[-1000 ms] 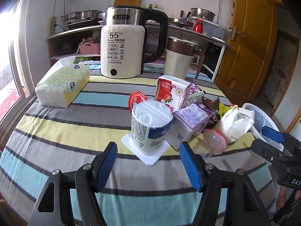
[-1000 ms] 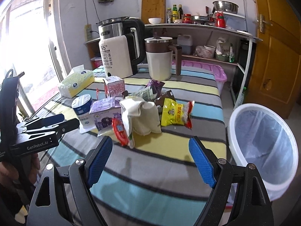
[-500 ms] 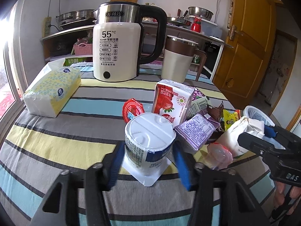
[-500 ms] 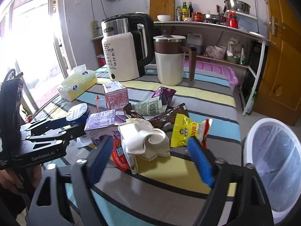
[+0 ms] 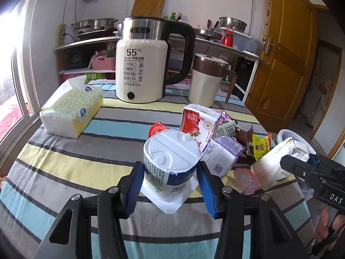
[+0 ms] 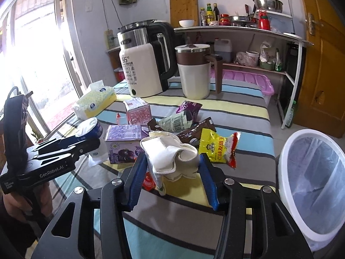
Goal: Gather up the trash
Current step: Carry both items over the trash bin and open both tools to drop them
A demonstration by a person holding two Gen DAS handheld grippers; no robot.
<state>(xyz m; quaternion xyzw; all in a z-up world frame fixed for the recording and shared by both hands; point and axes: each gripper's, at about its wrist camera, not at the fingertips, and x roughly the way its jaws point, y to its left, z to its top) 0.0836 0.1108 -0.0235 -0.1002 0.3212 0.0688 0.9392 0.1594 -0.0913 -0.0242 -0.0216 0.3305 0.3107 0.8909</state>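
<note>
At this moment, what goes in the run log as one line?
left gripper: shut on yogurt cup | right gripper: closing on paper cup | both on table | bin: nothing seen inside

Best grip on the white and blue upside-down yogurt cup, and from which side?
Take the white and blue upside-down yogurt cup across its round side wall, about mid-height, coming from the near table edge. It stands on its wide flat lid flange, so the wall is the only graspable part. The left gripper already straddles it this way, blue pads on opposite sides, clear of the purple milk carton.

wrist views, close, sharing striped table
</note>
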